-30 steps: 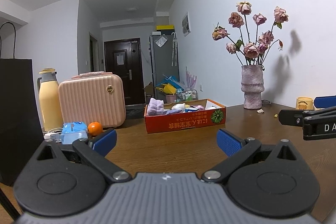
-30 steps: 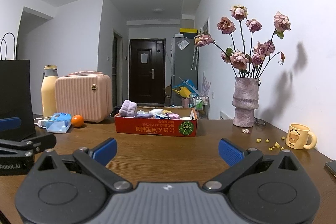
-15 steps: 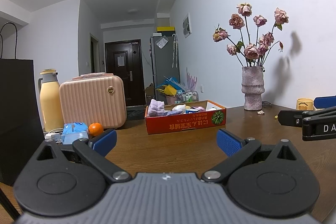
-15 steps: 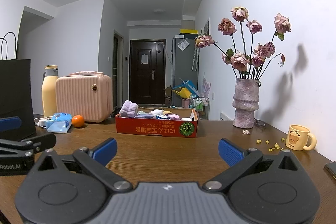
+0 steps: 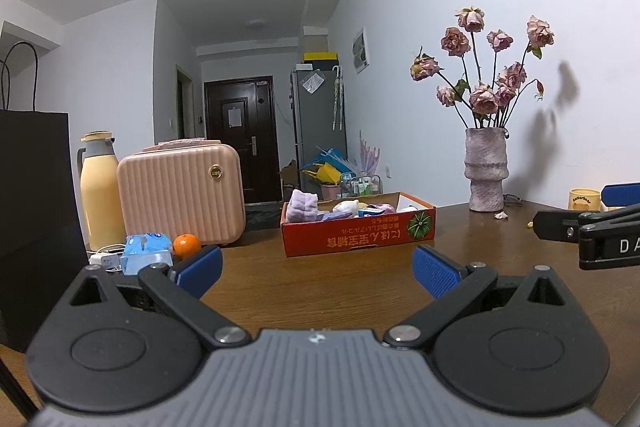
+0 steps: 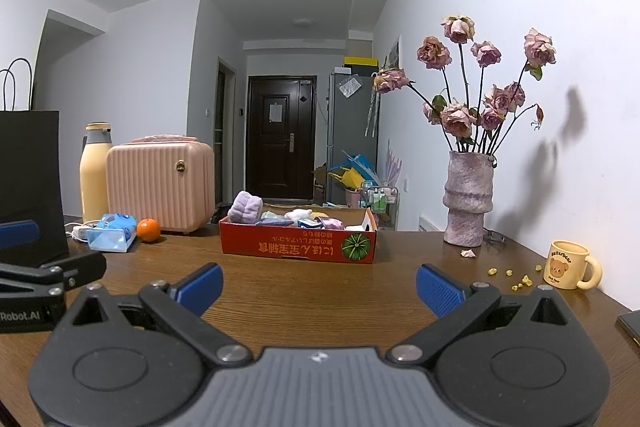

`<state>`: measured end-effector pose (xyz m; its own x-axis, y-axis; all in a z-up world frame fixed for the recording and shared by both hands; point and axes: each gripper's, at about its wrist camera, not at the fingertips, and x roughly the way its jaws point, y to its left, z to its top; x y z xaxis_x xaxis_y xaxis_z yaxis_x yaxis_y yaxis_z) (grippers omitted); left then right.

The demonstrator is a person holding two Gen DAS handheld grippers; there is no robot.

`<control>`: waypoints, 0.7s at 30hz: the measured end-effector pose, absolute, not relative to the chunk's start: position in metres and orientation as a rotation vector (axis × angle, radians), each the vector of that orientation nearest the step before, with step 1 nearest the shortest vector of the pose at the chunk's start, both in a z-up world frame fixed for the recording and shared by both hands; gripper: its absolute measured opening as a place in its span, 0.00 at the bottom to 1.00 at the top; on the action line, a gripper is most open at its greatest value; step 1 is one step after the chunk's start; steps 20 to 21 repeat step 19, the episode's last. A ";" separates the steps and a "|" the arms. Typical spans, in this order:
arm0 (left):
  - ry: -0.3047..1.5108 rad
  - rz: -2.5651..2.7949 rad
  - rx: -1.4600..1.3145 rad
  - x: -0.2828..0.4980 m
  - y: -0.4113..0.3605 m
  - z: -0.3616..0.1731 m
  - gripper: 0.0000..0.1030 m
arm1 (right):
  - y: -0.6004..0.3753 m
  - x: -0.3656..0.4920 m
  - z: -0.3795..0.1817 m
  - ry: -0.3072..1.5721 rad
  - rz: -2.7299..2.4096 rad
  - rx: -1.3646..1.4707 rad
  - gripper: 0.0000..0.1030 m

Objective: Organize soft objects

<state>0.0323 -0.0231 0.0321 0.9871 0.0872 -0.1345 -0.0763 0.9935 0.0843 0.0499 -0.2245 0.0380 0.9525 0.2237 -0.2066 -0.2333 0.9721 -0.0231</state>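
Both the left gripper and right gripper hover with jaws apart and empty above the table, facing the red cardboard box of soft items near its far edge.

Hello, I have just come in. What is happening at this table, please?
A person holds two grippers above a wooden table, and both are open and empty. The left gripper and the right gripper both face a red cardboard box farther back on the table. The box already holds soft things, including a lilac plush item. Nothing is being gripped at this moment.
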 end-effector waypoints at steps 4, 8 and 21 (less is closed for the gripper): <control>0.135 0.080 0.078 0.033 -0.023 0.032 1.00 | -0.224 0.050 0.038 0.204 0.233 -0.049 1.00; 0.135 0.074 0.073 0.034 -0.023 0.030 1.00 | -0.224 0.050 0.038 0.204 0.232 -0.049 1.00; 0.126 0.057 0.063 0.034 -0.022 0.028 1.00 | -0.222 0.053 0.038 0.207 0.234 -0.057 1.00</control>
